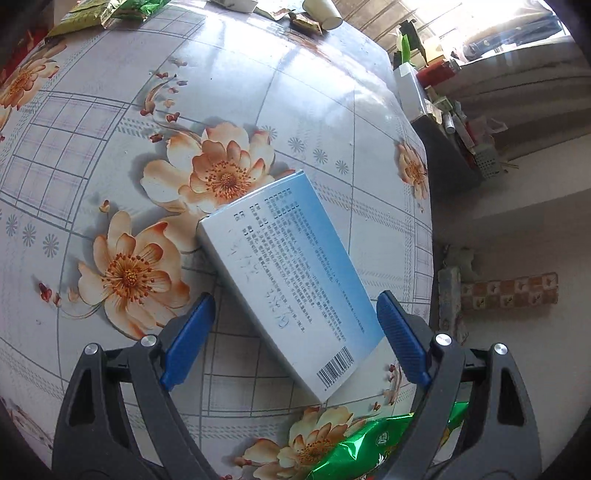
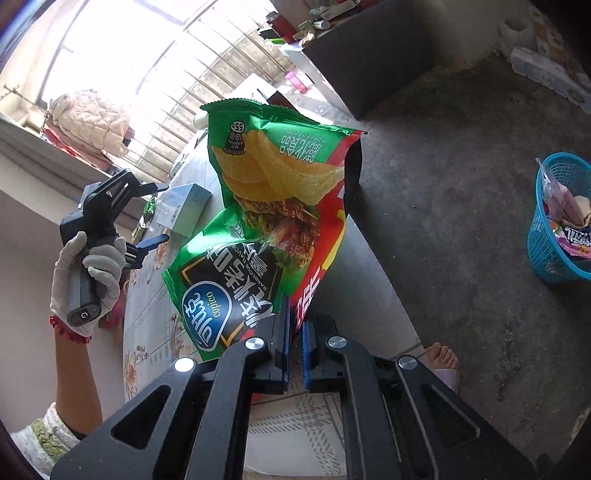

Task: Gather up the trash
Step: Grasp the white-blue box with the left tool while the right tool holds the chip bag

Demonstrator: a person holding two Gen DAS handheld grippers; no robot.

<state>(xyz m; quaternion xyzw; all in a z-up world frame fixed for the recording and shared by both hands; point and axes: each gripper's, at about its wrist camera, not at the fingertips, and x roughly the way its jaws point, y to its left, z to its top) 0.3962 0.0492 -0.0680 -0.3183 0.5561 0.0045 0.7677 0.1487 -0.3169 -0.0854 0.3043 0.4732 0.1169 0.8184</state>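
Note:
A white and blue carton box (image 1: 291,280) lies flat on the flowered table (image 1: 110,110). My left gripper (image 1: 295,325) is open, its blue pads on either side of the box's near half. The box also shows in the right wrist view (image 2: 183,212), with the left gripper (image 2: 155,218) beside it. My right gripper (image 2: 294,332) is shut on a green chip bag (image 2: 266,221) and holds it up over the table's edge. The bag's corner shows in the left wrist view (image 1: 369,443).
A blue basket (image 2: 550,236) with wrappers in it stands on the concrete floor at the right. Green wrappers (image 1: 107,14), a paper cup (image 1: 325,13) and a small packet (image 1: 306,24) lie at the table's far side. A cluttered dark stand (image 1: 447,122) is beyond the table.

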